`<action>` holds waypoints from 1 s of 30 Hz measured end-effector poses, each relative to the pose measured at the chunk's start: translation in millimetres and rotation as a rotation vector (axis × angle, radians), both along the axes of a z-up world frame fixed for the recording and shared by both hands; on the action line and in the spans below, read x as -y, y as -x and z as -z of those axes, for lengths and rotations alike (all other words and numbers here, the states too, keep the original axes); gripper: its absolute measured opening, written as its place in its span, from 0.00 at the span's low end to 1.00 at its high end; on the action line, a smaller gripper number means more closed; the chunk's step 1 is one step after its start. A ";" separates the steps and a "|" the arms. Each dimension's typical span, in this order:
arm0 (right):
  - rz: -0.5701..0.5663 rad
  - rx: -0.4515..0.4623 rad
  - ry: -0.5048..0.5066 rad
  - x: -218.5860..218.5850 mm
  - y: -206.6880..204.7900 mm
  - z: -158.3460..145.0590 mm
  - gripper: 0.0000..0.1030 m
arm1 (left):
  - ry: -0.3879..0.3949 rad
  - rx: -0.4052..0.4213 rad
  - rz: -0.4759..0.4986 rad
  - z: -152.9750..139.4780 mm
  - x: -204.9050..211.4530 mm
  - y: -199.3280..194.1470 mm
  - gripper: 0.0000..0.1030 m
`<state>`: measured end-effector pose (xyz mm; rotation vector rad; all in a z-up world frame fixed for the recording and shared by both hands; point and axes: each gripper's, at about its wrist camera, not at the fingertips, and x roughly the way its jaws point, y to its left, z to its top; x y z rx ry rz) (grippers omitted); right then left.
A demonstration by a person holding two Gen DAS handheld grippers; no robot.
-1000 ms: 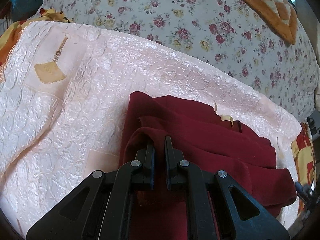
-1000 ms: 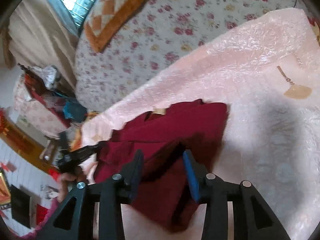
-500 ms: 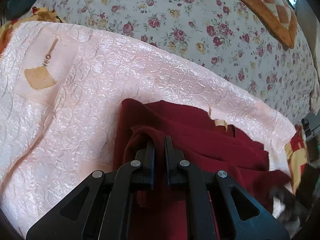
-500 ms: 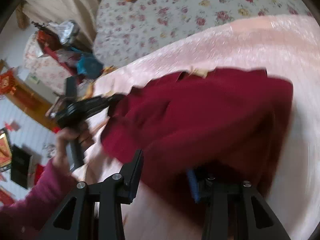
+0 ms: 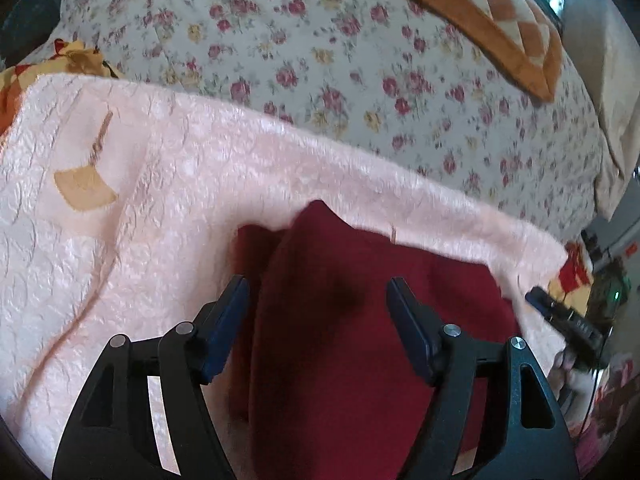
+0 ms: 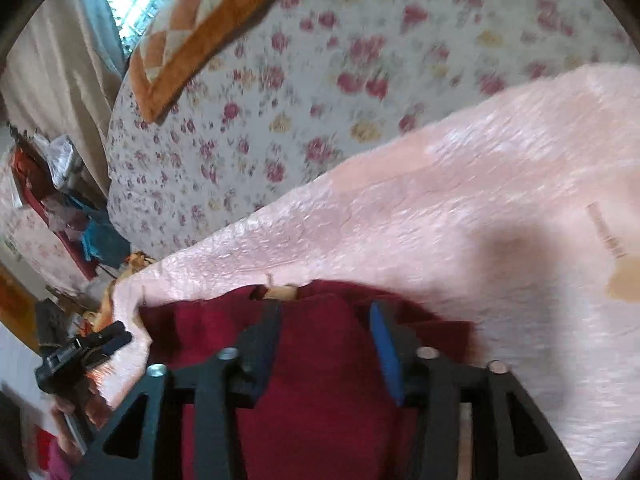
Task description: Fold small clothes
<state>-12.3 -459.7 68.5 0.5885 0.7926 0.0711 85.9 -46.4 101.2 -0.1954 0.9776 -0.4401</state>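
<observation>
A dark red garment (image 5: 344,320) lies folded on a pale pink quilted blanket (image 5: 168,184). It also shows in the right wrist view (image 6: 320,380), with a small tan label (image 6: 282,292) at its far edge. My left gripper (image 5: 316,292) is open, its jaws wide apart on either side of the folded garment, just above it. My right gripper (image 6: 324,320) is open over the garment too, with the cloth between its blue-padded fingers (image 6: 382,344) but not pinched. Each gripper shows at the edge of the other's view.
The pink blanket (image 6: 460,208) lies on a bed with a floral quilt (image 5: 340,60). An orange checkered pillow (image 5: 492,12) lies at the far end. Cluttered shelves and cloths (image 6: 60,200) stand beside the bed. A yellow and red cloth (image 5: 60,60) shows at the blanket's edge.
My left gripper was shut on a fold of the red garment; it has let go and opened wide. The garment now lies folded over. My right gripper swung back over it.
</observation>
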 end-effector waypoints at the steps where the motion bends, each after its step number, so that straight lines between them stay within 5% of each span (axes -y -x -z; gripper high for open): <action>1: -0.020 -0.014 0.018 -0.1 0.1 -0.3 0.47 | -0.005 -0.011 0.003 4.5 -0.5 3.6 0.69; 8: -0.155 -0.151 0.175 -26.8 -27.8 24.9 0.45 | -0.048 -0.064 -0.011 28.8 -6.5 19.7 0.69; 12: -0.230 -0.149 0.202 -42.5 -32.3 32.0 0.15 | -0.049 -0.081 -0.015 32.8 -9.3 24.5 0.69; 14: -0.242 -0.107 0.275 -48.7 -24.1 19.7 0.09 | -0.041 -0.071 -0.010 29.2 -10.9 29.0 0.69; 17: -0.145 -0.059 0.379 -36.4 -11.3 1.8 0.08 | -0.035 -0.050 -0.006 25.2 -11.8 36.0 0.69; 25: -0.092 -0.150 0.293 -17.4 -10.1 15.4 0.08 | -0.044 -0.077 0.031 30.5 -14.4 61.6 0.69; 28: -0.113 -0.108 0.236 -24.3 18.1 -3.9 0.19 | -0.044 -0.076 0.054 29.6 -23.6 75.9 0.69; 30: -0.162 -0.113 0.226 -35.3 34.6 -9.3 0.39 | -0.027 -0.070 0.074 29.9 -30.2 85.2 0.69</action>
